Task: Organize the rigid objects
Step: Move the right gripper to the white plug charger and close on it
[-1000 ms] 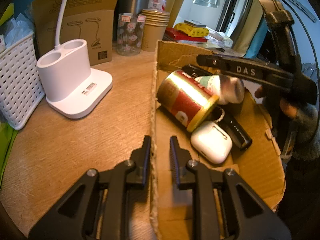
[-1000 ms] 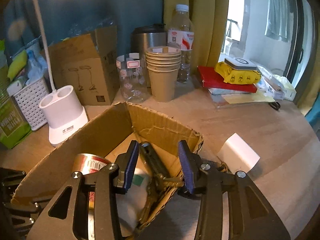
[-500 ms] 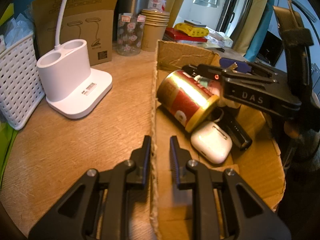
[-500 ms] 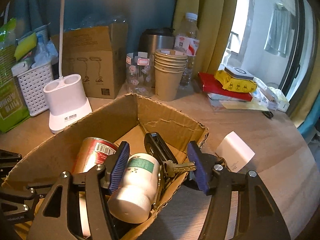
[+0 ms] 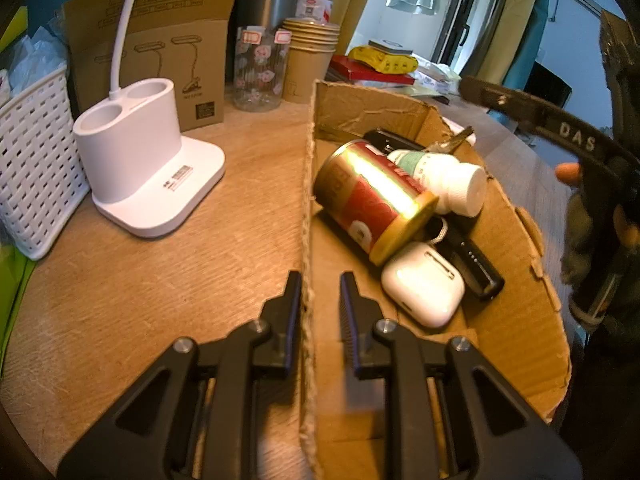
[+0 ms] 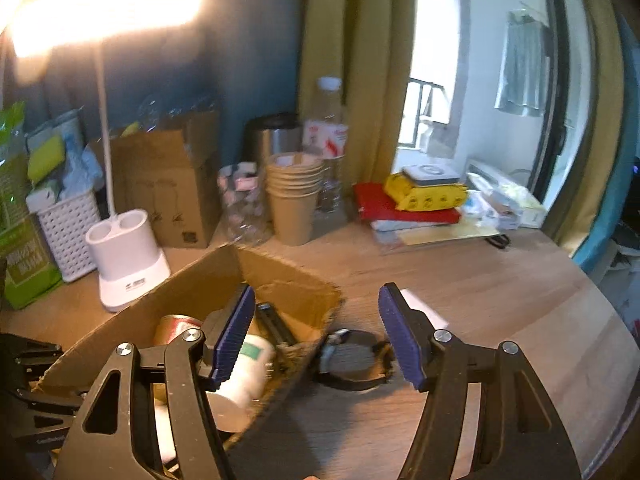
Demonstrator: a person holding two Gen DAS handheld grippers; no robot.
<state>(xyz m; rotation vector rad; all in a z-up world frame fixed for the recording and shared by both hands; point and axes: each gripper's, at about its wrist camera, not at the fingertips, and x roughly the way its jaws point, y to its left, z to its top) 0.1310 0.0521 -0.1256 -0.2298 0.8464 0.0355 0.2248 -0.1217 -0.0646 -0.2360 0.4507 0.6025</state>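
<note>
Since a second ago the right gripper (image 6: 316, 332) has lifted out of the cardboard box (image 5: 516, 300); its jaws are opening, empty. Can (image 5: 372, 196), white bottle (image 5: 448, 180) and earbud case (image 5: 422, 284) lie inside. A round dark object (image 6: 350, 360) waits on the counter (image 6: 500, 296) at 3 o'clock of the box, with free room. The left gripper (image 5: 316, 312) is clamped on the box wall.

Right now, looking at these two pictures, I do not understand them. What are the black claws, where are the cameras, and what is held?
A person holds a two-finger gripper in each hand; each carries a camera looking along its fingers. One picture comes from the left gripper, shut on the cardboard box wall. The other comes from the right gripper, jaws opening, nothing between them. In the box on the desk lie a red can, a white bottle and a white earbud case.
</note>
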